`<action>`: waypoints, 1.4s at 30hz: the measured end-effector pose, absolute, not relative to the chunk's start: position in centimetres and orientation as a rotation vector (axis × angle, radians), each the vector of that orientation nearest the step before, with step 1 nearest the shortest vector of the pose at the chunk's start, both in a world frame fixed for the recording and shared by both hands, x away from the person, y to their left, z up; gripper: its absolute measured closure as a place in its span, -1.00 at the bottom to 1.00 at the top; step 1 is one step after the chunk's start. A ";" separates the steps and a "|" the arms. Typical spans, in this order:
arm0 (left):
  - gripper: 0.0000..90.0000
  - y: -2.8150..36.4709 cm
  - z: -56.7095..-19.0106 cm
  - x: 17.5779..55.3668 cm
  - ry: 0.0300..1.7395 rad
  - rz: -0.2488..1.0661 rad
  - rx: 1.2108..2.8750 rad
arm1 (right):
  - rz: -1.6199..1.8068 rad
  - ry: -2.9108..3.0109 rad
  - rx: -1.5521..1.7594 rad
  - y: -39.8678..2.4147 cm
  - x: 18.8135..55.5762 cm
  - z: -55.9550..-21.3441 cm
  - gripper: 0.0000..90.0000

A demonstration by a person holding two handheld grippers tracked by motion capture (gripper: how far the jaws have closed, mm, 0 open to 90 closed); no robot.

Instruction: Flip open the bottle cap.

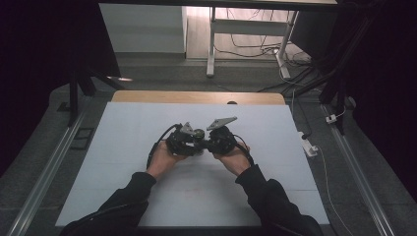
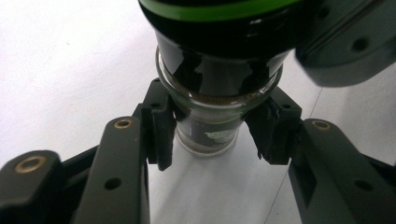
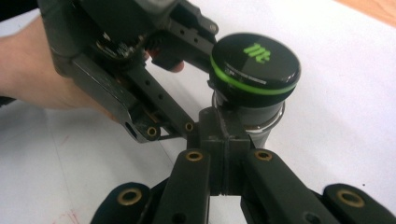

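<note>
**Steadying the jar before the lid is worked**

At centre frame in the high view, our left gripper [image 1: 189, 142] clamps the small glass jar [image 2: 208, 133] by its neck, pads pressed on both sides. To its right, our right gripper [image 3: 223, 140] has its jaws pressed together, empty, just beside the black green-ringed lid [image 3: 254, 63]. We should reopen wide, centre on the lid, then squeeze evenly.

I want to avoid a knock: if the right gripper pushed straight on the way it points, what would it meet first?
Probably the jar just beyond the shut right gripper; it may already touch.
</note>
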State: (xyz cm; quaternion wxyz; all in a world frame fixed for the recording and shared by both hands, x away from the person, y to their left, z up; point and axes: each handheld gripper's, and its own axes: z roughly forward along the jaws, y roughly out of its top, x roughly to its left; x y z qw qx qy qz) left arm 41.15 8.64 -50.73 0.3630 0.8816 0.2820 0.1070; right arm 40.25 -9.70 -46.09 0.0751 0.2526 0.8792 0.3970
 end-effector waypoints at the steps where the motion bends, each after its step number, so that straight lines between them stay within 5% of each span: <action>1: 0.19 8.6 -50.7 41.1 0.726 0.276 2.270 | 1.197 2.633 0.759 -9.7 40.2 -46.0 1.00; 42: 0.19 8.6 -50.8 41.1 0.725 0.280 2.271 | 1.310 2.524 0.782 -9.9 41.7 -43.3 1.00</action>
